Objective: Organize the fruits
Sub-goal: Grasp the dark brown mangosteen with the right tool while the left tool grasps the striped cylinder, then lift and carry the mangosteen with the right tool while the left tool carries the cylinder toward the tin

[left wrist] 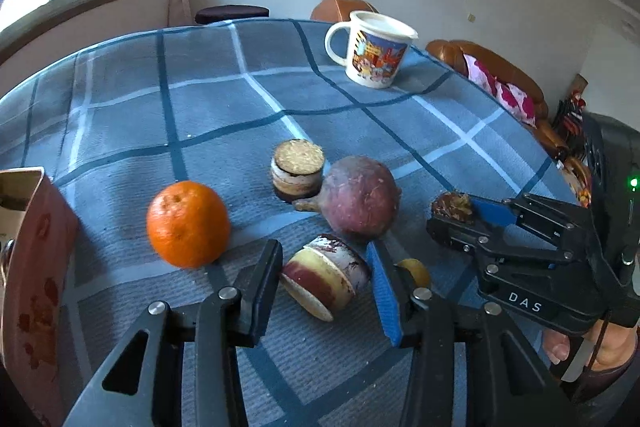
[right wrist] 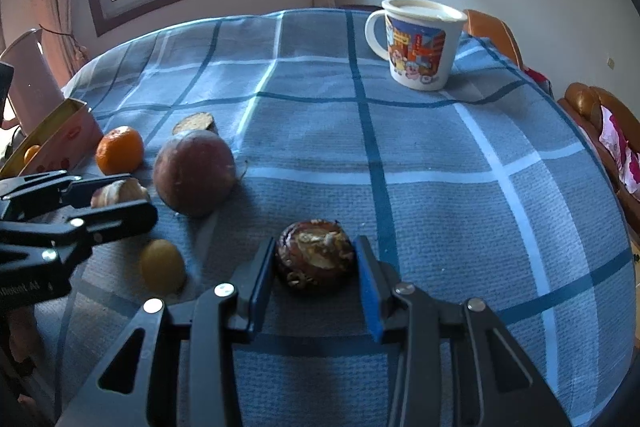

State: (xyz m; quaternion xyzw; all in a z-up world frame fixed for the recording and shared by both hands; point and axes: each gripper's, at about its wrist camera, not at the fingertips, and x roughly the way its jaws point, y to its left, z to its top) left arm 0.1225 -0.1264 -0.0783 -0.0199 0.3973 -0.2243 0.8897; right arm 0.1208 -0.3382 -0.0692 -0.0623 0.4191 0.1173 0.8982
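Observation:
My left gripper (left wrist: 323,250) is shut on a cut fruit chunk (left wrist: 326,277) with red, yellow and white bands, which lies tilted on the blue checked cloth (left wrist: 200,99). In the right wrist view the same chunk (right wrist: 118,191) sits between the left gripper's (right wrist: 136,195) fingers. My right gripper (right wrist: 316,247) is shut on a dark brown, shrivelled round fruit (right wrist: 316,255), with both blue pads against its sides; the left wrist view shows that right gripper (left wrist: 444,215) and fruit (left wrist: 452,205) too. An orange (left wrist: 188,225), a purple-red round fruit (left wrist: 360,195) and a small yellow fruit (right wrist: 162,265) lie close by.
A layered cut piece (left wrist: 298,167) stands behind the purple fruit. A pink open box (right wrist: 60,135) at the left edge holds a small orange fruit (right wrist: 31,153); a pink jug (right wrist: 28,79) stands behind it. A cartoon mug (right wrist: 418,43) stands at the far right. Brown chairs (left wrist: 492,67) ring the table.

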